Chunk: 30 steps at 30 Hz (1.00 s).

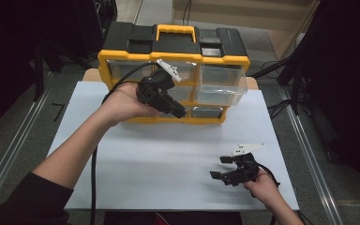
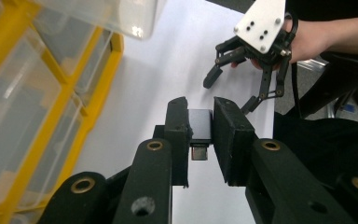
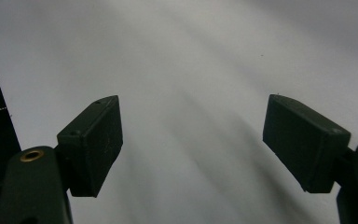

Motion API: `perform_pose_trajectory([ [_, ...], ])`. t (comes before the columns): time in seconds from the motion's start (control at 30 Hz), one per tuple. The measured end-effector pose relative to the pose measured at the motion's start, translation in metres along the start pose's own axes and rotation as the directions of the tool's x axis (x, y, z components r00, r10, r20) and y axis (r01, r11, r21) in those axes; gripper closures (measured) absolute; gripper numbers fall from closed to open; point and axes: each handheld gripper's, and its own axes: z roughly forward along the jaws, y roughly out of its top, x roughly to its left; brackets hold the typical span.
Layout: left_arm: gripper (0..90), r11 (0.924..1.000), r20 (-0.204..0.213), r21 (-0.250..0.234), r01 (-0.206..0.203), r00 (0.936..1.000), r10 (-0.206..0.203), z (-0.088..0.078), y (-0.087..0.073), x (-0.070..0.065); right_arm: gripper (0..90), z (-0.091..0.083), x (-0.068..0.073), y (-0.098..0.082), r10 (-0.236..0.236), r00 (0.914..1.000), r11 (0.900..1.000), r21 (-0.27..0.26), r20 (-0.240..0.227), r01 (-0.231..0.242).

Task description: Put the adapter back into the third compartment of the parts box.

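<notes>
Gripping a small dark block w/ a metal plug end (image 2: 200,133), the left gripper (image 2: 200,121) had both pads pressed flat on its sides; the metal tip pointed back toward the camera in the left gripper view. It looked like a USB-type adapter, but I couldn't tell for sure. In the high view the left gripper (image 1: 180,112) was raised off the white table sheet (image 1: 168,154), just in front of the lower middle drawers of the yellow-and-black organizer box (image 1: 173,47), so the block sat up in the air there, not on the sheet.

Nearest the person, at the sheet's right front, the right gripper (image 1: 221,167) was low over the sheet, jaws spread wide w/ nothing btwn them; the right gripper view showed its two black pads (image 3: 93,144) far apart over bare white surface. The left gripper view also caught it farther off (image 2: 228,91), jaws apart, held in the person's right hand (image 2: 307,39). The two grippers were well apart.

Farther back, the organizer box stood upright at the sheet's far edge, yellow frame, black top w/ a yellow handle (image 1: 175,33). One clear drawer (image 1: 220,82) at the upper right was pulled partway out, sticking fwd of the frame; I couldn't make out contents. Other drawers sat flush.
</notes>
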Motion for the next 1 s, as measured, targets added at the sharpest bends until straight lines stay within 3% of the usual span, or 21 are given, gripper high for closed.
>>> perform_pose_trajectory([
  [0.63,77.7,0.9989,-0.017,0.008,-0.047,0.9987,0.047,-0.033,0.035,0.003,18.1,0.000,0.000,0.000,-0.002,1.0000,1.000,-0.001,-0.001,0.002],
  [1.0,77.7,0.9979,-0.045,-0.004,-0.065,0.9969,0.065,-0.052,0.069,0.002,18.1,-0.001,0.000,0.000,-0.003,1.0000,1.000,-0.003,-0.005,0.003],
])
